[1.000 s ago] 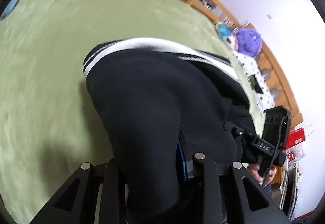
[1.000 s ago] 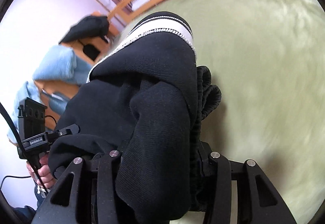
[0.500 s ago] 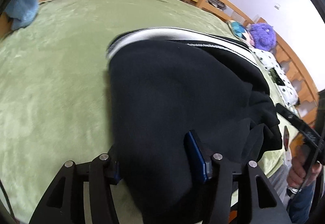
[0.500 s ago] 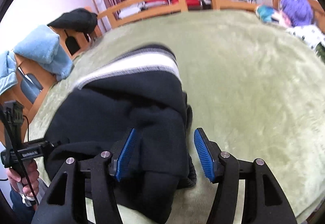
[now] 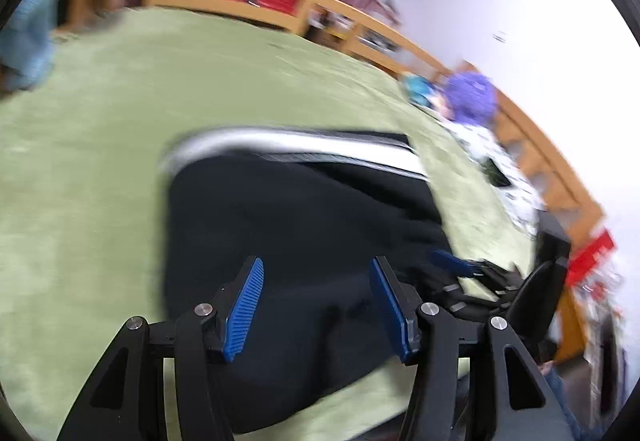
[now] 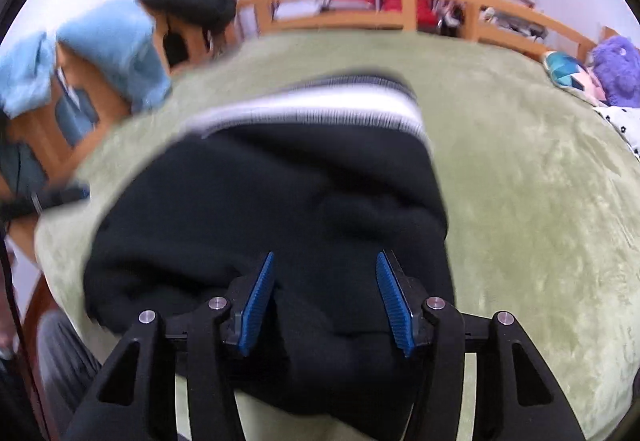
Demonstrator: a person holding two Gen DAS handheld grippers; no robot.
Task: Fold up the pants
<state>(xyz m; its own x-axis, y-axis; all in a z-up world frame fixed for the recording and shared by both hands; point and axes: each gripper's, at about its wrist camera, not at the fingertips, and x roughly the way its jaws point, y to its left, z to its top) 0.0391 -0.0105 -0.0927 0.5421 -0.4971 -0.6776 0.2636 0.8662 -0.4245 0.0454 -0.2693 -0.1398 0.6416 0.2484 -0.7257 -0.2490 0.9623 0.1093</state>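
Note:
Black pants (image 5: pixel 288 225) with a white-striped waistband lie folded on the green blanket (image 5: pixel 100 161). In the right wrist view the pants (image 6: pixel 280 201) fill the middle, waistband at the far end. My left gripper (image 5: pixel 316 281) is open, its blue pads apart just above the near edge of the pants, holding nothing. My right gripper (image 6: pixel 325 277) is open too, over the near edge of the pants. The right gripper's fingers (image 5: pixel 456 265) show at the right of the left wrist view. Both views are motion-blurred.
A wooden bed rail (image 6: pixel 360 1) runs along the far side. A purple plush toy (image 6: pixel 616 65) and a teal cushion (image 6: pixel 564 69) sit at the right. Blue cloth (image 6: pixel 112 45) and a black garment (image 6: pixel 188 1) hang on wooden furniture at the left.
Both grippers have opened and let go of the pants, then pulled back and up. The pants have dropped flat onto the blanket.

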